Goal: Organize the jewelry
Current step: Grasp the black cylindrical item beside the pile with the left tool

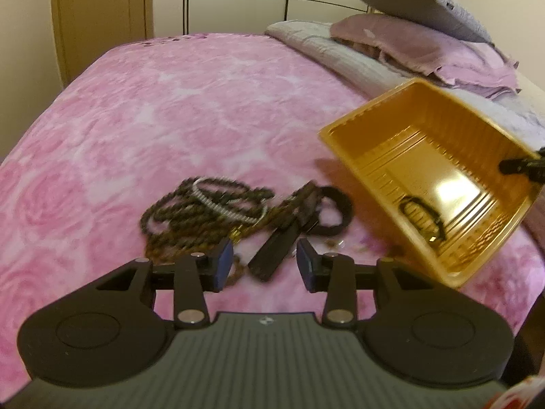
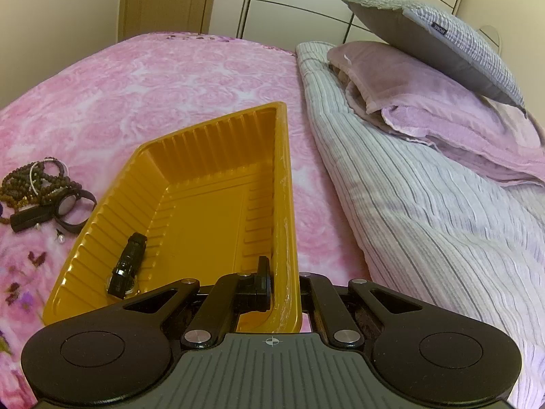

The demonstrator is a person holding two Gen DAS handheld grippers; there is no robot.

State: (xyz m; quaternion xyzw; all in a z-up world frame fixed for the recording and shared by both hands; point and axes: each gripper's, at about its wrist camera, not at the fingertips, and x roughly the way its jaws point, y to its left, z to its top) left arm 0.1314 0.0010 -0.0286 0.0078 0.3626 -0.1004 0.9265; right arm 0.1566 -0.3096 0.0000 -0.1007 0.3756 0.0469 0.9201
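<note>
Fetching the next piece from the jewelry pile

The left gripper, jaws partly open and empty, hangs just short of the jewelry pile; a black bar lies ahead between them. The right gripper, clamped on the yellow tray rim, tilts it; one watch lies inside. Next likely needs lowering onto the bar.
</note>
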